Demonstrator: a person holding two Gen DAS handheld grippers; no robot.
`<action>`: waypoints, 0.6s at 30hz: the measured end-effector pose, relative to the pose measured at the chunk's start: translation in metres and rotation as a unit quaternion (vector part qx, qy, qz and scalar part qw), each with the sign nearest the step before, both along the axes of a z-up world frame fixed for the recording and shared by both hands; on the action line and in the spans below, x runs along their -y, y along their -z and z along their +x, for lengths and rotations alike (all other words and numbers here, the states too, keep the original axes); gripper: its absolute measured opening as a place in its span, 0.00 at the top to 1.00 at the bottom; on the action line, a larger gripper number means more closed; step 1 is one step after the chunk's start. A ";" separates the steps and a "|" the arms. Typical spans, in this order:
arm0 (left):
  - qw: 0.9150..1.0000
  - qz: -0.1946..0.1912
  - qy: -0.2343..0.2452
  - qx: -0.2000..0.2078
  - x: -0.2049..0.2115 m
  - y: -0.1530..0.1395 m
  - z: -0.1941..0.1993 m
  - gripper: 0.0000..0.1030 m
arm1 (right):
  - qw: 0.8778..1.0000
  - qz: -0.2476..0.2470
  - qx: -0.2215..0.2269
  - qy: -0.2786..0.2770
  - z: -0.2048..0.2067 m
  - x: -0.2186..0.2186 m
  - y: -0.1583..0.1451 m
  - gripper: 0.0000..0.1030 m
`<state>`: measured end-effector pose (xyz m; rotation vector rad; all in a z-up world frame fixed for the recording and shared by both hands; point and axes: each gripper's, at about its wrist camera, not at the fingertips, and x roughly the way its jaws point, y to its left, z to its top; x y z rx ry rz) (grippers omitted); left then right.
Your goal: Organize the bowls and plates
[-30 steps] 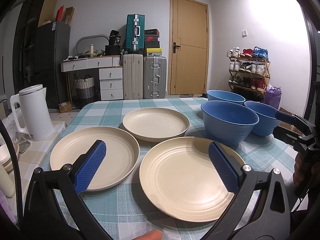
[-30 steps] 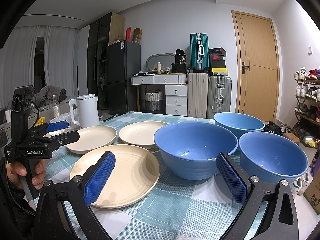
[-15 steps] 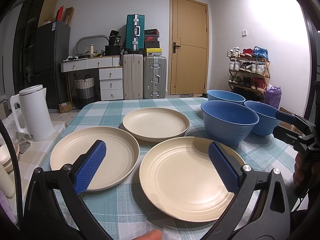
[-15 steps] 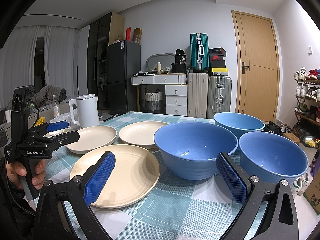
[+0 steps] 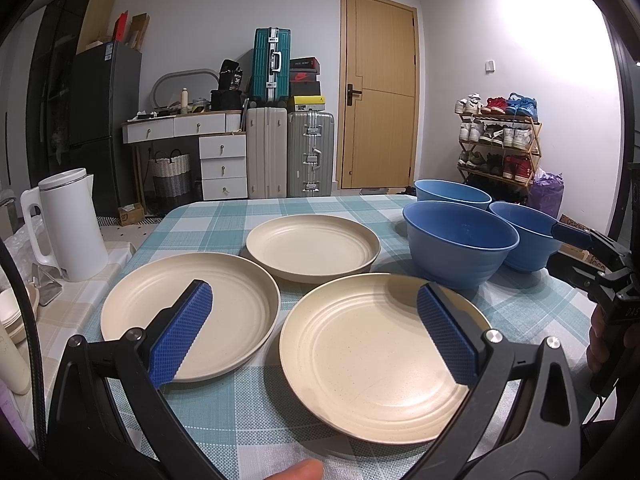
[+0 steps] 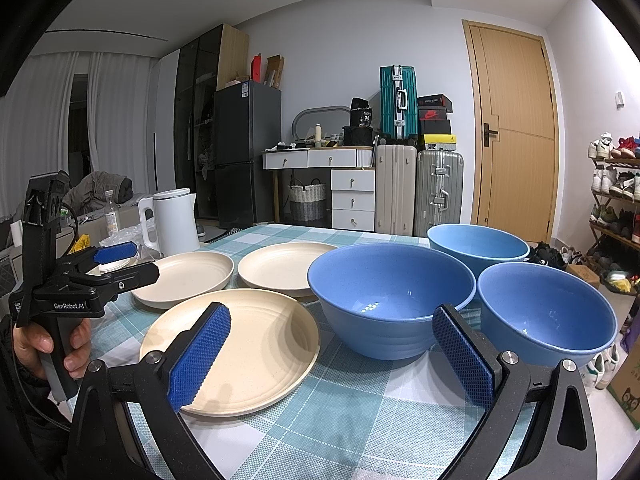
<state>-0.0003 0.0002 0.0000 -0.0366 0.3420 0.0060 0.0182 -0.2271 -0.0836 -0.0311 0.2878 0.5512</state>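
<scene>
Evidently nothing is gathered yet: three cream plates (image 5: 384, 356) and three blue bowls (image 6: 390, 300) sit separately on the worktop (image 5: 248, 396), both hand-held grippers (image 5: 316, 336) (image 6: 332, 356) gaping empty, so next comes gripping one plate's rim.

A lived-in home: checked dining table (image 5: 224, 216), fridge (image 6: 246, 152), stacked suitcases (image 5: 288, 152), shoe rack (image 5: 498, 148).

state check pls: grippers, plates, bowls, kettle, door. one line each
left gripper: open, holding nothing
right gripper: open, holding nothing
three cream plates: upright, unstacked, empty
three blue bowls: upright, unstacked, empty
white kettle: upright, lid shut
door: shut
</scene>
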 end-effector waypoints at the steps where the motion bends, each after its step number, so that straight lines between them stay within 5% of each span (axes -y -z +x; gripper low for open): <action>1: 1.000 0.000 0.000 0.000 0.000 0.000 0.000 0.01 | 1.000 0.000 0.000 0.000 0.000 0.000 0.000 0.00; 18: 1.000 0.001 0.002 -0.004 -0.003 0.001 0.001 0.01 | 1.000 0.000 -0.001 0.000 0.000 0.000 0.000 0.00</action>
